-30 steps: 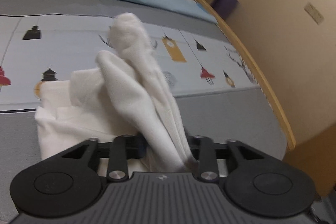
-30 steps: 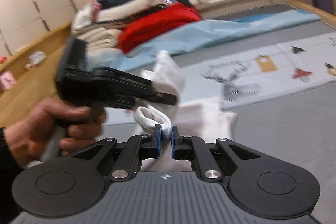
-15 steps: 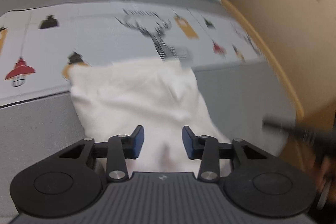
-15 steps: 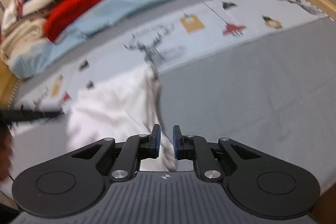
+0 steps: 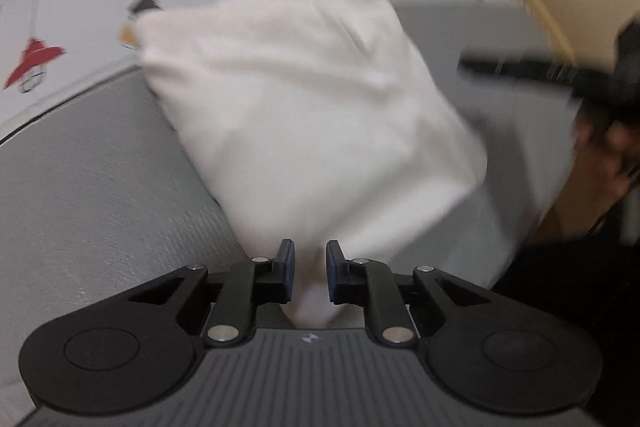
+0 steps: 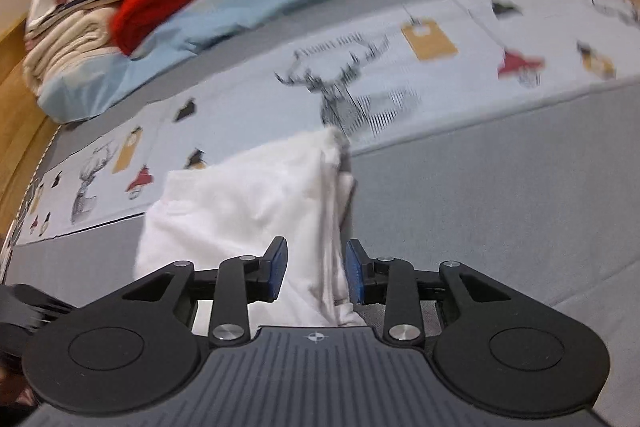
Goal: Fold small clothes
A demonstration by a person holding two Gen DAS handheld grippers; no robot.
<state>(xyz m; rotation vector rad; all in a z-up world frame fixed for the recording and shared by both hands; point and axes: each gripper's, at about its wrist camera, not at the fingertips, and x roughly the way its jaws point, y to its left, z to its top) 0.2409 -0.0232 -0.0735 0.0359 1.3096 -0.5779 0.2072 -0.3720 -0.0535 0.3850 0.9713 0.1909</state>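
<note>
Broadly, the grey bedspread (image 6: 500,187) with its printed band carries the white garment (image 5: 312,115), a folded slab running away from both grippers toward the deer print, its near edge right at their tips. Left gripper (image 5: 310,277) is closing on the near corner between its blue pads (no firm pinch visible); right gripper (image 6: 316,275) is opening, the garment's bunched right edge loose between its jaws.
</note>
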